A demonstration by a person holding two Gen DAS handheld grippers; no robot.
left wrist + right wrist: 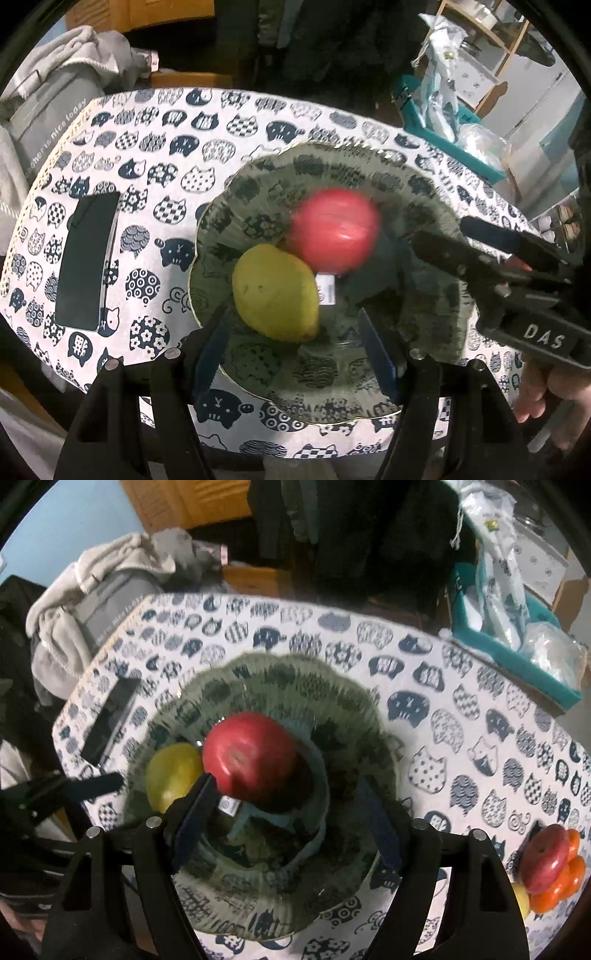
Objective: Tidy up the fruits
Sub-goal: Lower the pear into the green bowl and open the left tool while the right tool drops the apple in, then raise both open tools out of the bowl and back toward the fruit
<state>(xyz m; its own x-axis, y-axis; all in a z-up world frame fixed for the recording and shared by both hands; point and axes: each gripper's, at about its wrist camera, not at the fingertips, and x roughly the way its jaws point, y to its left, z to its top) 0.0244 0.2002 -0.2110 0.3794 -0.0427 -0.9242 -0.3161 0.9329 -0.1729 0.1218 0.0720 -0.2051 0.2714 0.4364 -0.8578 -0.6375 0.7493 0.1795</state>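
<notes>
Currently: Red Apple Sitting in Glass Bowl

Right gripper [280, 827] is hovering over the glass bowl [258, 904], fingers spread wide, gripping nothing. The red apple [251, 757] is resting just ahead of its left finger, touching the yellow fruit [170, 775]. Left gripper [295, 354] is also standing open, empty, nearest the yellow fruit.
</notes>
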